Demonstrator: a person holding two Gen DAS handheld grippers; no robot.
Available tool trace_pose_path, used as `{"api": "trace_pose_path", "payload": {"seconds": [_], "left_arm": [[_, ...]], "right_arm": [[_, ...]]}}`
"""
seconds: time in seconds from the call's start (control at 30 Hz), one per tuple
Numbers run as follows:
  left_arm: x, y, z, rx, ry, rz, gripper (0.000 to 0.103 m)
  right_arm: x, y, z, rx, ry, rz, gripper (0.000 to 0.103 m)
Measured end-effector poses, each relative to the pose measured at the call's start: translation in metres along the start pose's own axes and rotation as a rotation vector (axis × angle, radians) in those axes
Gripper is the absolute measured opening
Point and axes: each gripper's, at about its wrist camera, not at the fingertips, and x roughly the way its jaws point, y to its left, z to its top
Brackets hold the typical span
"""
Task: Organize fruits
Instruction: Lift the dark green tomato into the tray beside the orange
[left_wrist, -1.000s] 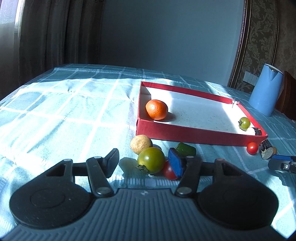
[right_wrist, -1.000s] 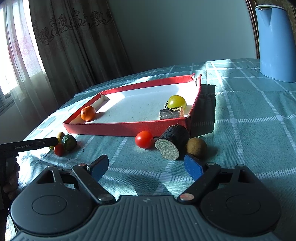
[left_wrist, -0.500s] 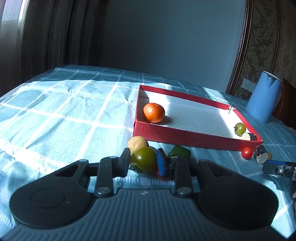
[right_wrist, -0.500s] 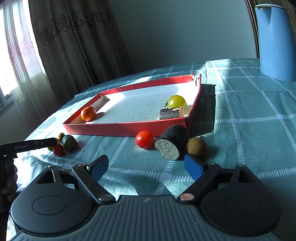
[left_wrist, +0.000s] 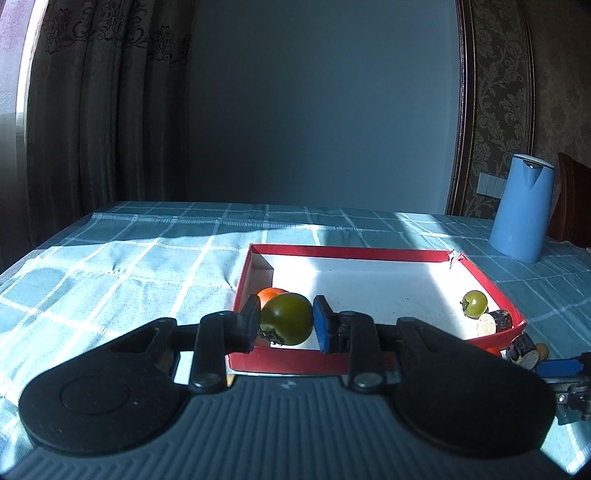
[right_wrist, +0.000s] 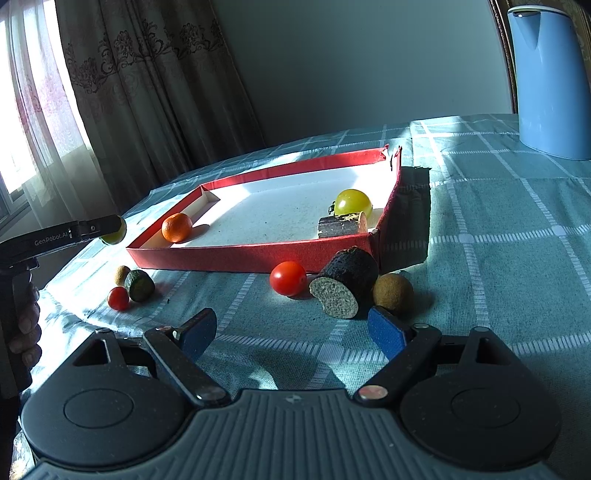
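My left gripper (left_wrist: 286, 325) is shut on a green tomato (left_wrist: 288, 319) and holds it in the air at the near left corner of the red tray (left_wrist: 351, 252). In the right wrist view it (right_wrist: 107, 230) hovers left of the tray (right_wrist: 258, 254) with the tomato (right_wrist: 116, 233). An orange (right_wrist: 176, 227), a yellow-green tomato (right_wrist: 352, 201) and a dark log piece (right_wrist: 341, 225) lie in the tray. My right gripper (right_wrist: 291, 330) is open and empty, low over the cloth, before a red tomato (right_wrist: 288, 278), a dark cut piece (right_wrist: 345, 280) and a kiwi (right_wrist: 392, 293).
A small red tomato (right_wrist: 118, 298), a dark green fruit (right_wrist: 139, 285) and a small brown fruit (right_wrist: 122, 274) lie on the checked cloth left of the tray. A blue kettle (right_wrist: 546, 81) stands at the back right. Curtains hang behind the table's far left edge.
My left gripper closed on the green tomato, lifted it off the cloth and carried it toward the tray's near corner. The right gripper stayed still and open.
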Motion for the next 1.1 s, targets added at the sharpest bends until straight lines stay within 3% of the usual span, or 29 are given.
{"api": "trace_pose_path", "payload": {"seconds": [0.3,0.37,0.43,0.63,1.03,1.1], "left_arm": [[0.038,-0.005,-0.007,0.034,0.107,0.077,0.032],[0.032,-0.004,-0.009,0.03,0.099,0.084,0.042],[0.022,-0.002,-0.012,0.008,0.082,0.08,0.063],[-0.018,0.012,-0.027,-0.029,0.031,0.081,0.088],[-0.029,0.037,-0.039,-0.104,0.023,0.083,0.096],[-0.027,0.035,-0.039,-0.093,0.033,0.092,0.097]], "right_arm": [[-0.001,-0.004,0.0,0.018,-0.001,0.017,0.09],[-0.001,-0.004,0.001,0.02,-0.002,0.019,0.09],[-0.001,-0.004,0.001,0.021,-0.003,0.02,0.09],[-0.004,-0.005,0.001,0.024,-0.021,0.022,0.09],[-0.024,0.01,-0.002,-0.118,-0.107,-0.049,0.09],[-0.026,0.014,-0.002,-0.155,-0.115,-0.08,0.083]]}}
